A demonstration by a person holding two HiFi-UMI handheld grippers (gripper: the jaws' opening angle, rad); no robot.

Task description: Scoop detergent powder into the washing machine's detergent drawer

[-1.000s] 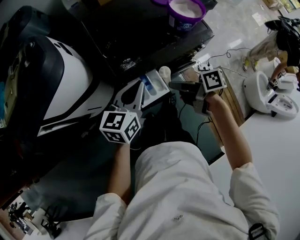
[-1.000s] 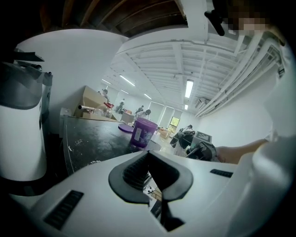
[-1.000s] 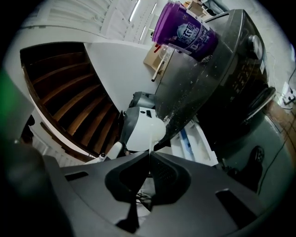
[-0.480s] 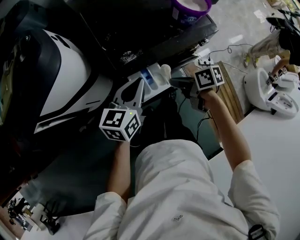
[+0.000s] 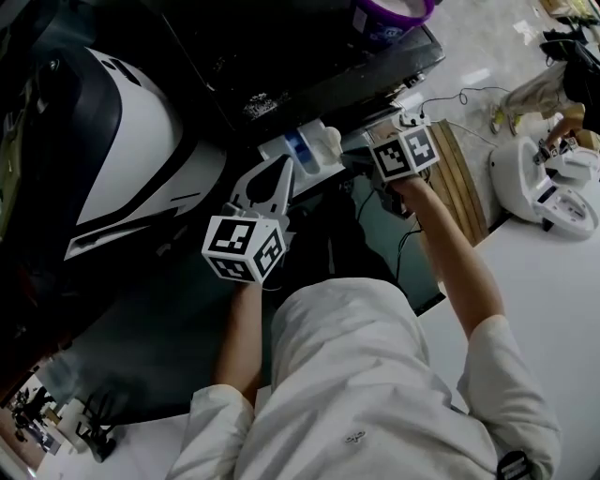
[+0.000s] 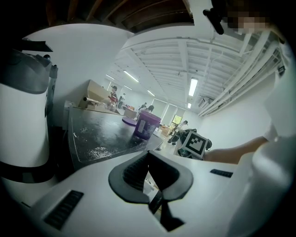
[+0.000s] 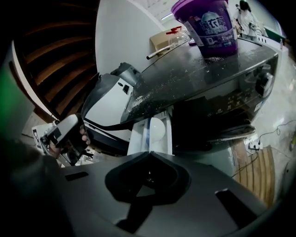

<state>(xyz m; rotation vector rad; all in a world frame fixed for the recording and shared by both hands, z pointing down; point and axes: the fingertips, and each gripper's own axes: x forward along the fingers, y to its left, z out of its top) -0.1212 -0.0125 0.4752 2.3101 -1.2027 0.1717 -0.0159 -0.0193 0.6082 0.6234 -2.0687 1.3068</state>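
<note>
The washing machine's white detergent drawer (image 5: 298, 152) (image 7: 149, 134) stands pulled out below the dark lid. A white rounded scoop (image 5: 330, 141) (image 7: 156, 128) hangs over the drawer's far end, just ahead of my dark right gripper (image 5: 349, 161) (image 7: 149, 153). That gripper's jaws meet in a point and look shut on the scoop's handle, which is hidden. My white left gripper (image 5: 279, 167) (image 6: 148, 152) is shut and empty, its tip at the drawer's near left side. The purple detergent tub (image 5: 389, 14) (image 7: 210, 25) (image 6: 147, 125) stands on the lid.
Spilled powder dusts the machine's dark lid (image 7: 185, 74). A white and black appliance (image 5: 122, 159) stands at the left. A power strip with cables (image 5: 411, 117) and a wooden slatted board (image 5: 464, 178) lie on the floor at the right. Another person works at a white device (image 5: 544, 187).
My right gripper with the scoop has shifted left, closer over the drawer. The left gripper has hardly moved.
</note>
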